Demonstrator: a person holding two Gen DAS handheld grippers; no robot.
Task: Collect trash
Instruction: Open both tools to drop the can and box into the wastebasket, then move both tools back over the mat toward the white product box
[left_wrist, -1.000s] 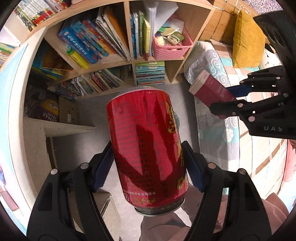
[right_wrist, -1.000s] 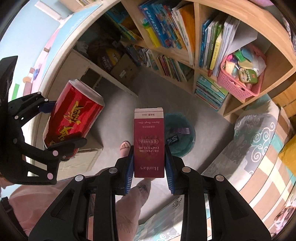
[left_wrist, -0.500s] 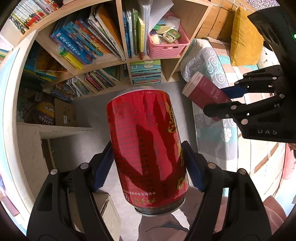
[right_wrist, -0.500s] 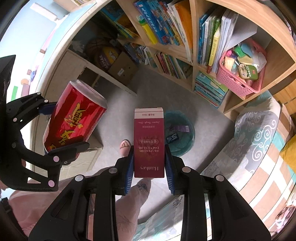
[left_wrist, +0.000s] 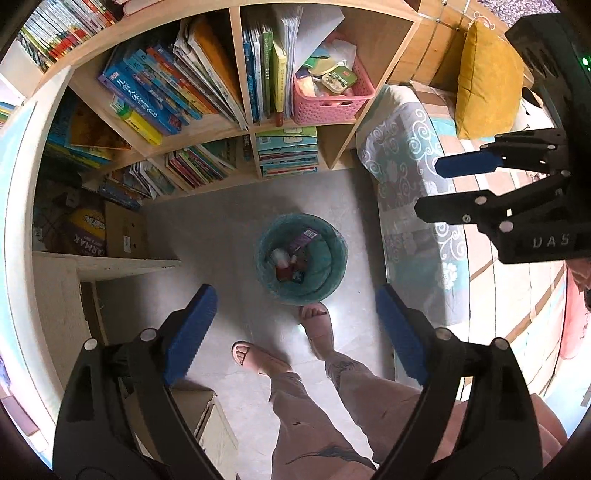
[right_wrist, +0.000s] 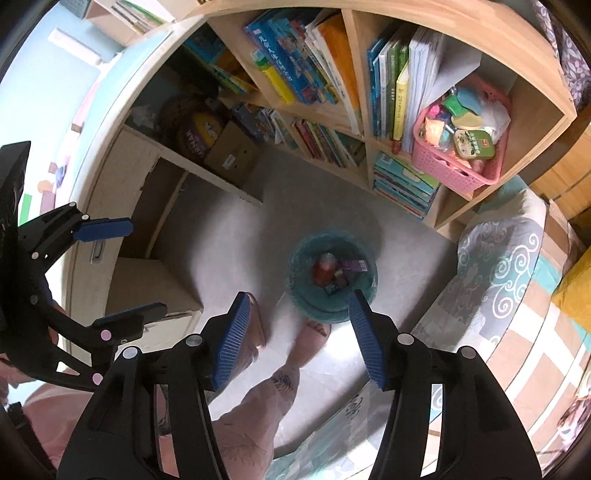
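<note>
A wooden bookshelf (left_wrist: 207, 122) is seen packed with books beside a bed (left_wrist: 417, 206). On the grey floor (left_wrist: 214, 236) a teal bin (left_wrist: 325, 273) is stood just ahead of the person's sandalled feet (left_wrist: 317, 325). Both grippers are held high above it, pointed steeply down. The left gripper (left_wrist: 295, 325) has just been opened wide, nothing between its jaws; the right gripper (right_wrist: 299, 332) likewise. A red can (right_wrist: 323, 271) and a dark red box (right_wrist: 341, 278) are seen lying inside the bin.

Open floor around bin (left_wrist: 301, 258) (feet (left_wrist: 314, 325) beside).
</note>
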